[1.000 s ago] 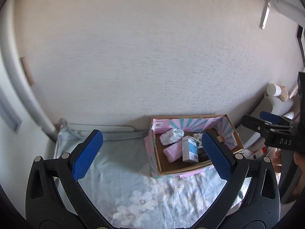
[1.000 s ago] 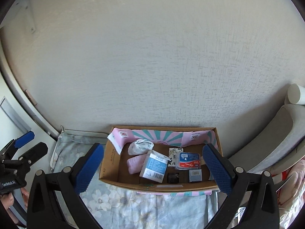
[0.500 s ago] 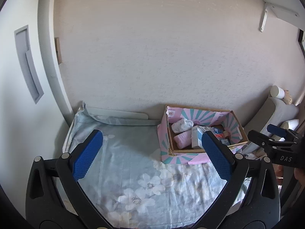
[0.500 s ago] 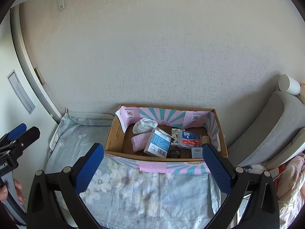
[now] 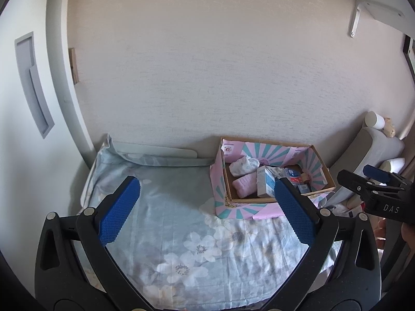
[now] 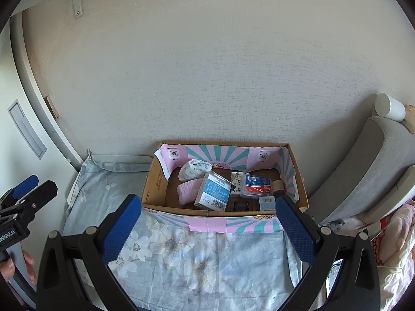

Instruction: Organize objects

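While both grippers, left (image 5: 205,204) and right (image 6: 207,219), are held spread and empty, bare cloth (image 5: 166,223) is seen left of the box (image 6: 155,181). Box is set against wall (image 6: 207,77), its near flap folded over cloth.

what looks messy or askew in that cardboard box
The blue and white carton lies tilted, leaning across the pink sock roll instead of standing flat. The cardboard box has its paper lining peeling and curling at the back left corner.

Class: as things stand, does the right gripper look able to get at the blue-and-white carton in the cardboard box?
Probably yes: the right gripper is open and empty, the cardboard box has no lid, and the blue-and-white carton lies on top, uncovered.
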The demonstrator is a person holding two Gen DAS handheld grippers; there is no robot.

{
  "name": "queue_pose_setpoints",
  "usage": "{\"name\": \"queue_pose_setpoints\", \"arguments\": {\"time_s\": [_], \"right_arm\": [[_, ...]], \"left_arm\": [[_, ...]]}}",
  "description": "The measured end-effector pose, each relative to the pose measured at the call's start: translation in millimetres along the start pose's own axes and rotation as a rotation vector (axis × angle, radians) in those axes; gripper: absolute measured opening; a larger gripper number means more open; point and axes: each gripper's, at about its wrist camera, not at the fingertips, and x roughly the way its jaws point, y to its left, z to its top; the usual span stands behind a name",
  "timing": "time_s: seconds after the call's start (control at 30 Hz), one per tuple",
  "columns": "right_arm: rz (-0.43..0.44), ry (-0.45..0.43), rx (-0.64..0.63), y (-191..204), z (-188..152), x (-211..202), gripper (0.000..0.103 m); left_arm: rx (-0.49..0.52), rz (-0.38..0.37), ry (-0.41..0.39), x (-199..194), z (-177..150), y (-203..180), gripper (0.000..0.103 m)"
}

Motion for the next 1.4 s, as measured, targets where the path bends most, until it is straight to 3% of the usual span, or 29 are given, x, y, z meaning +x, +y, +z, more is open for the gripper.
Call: {"name": "queue_pose_setpoints", "arguments": {"time_s": [1.4], "right_arm": [[-0.090, -0.011, 0.048, 5.9, 6.3, 2.0, 0.103]], "left_arm": [[0.055, -0.049, -0.006, 11.1, 11.9, 4.2, 0.103]]}}
